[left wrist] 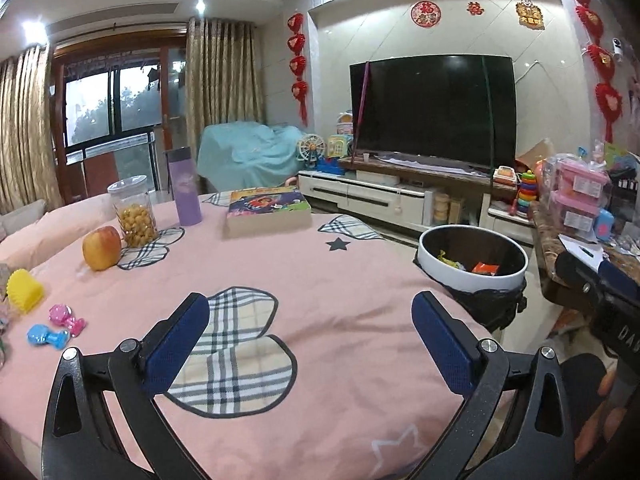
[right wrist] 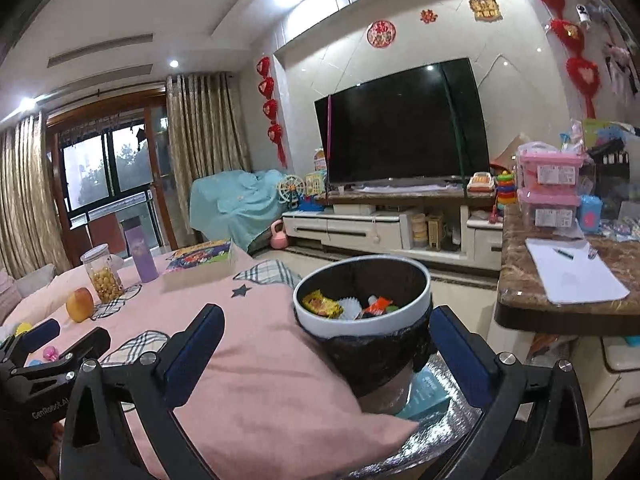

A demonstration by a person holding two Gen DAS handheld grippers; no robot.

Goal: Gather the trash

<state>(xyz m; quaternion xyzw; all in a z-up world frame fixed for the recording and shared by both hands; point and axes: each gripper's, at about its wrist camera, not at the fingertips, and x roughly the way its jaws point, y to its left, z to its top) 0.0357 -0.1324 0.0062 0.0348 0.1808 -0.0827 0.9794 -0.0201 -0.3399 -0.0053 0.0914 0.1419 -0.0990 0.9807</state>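
The trash bin (right wrist: 316, 323), with a white rim and a black liner, stands just off the right edge of the pink-clothed table (right wrist: 256, 360). Inside it lie a yellow wrapper (right wrist: 322, 304), a white paper cup liner (right wrist: 350, 306) and an orange wrapper (right wrist: 378, 305). My right gripper (right wrist: 326, 320) is open, level with the bin and nearer than it, nothing between its fingers. My left gripper (left wrist: 310, 312) is open above the plaid patch of the cloth and holds nothing. In the left wrist view the bin (left wrist: 472, 282) sits to the right.
On the table (left wrist: 320, 264) are an apple (left wrist: 101, 248), a jar of yellow balls (left wrist: 132, 212), a purple bottle (left wrist: 184, 188), a book (left wrist: 268, 210), a yellow mould (left wrist: 25, 291) and small pink (left wrist: 66, 318) and blue (left wrist: 46, 336) toys. A marble counter (right wrist: 560, 292) stands right.
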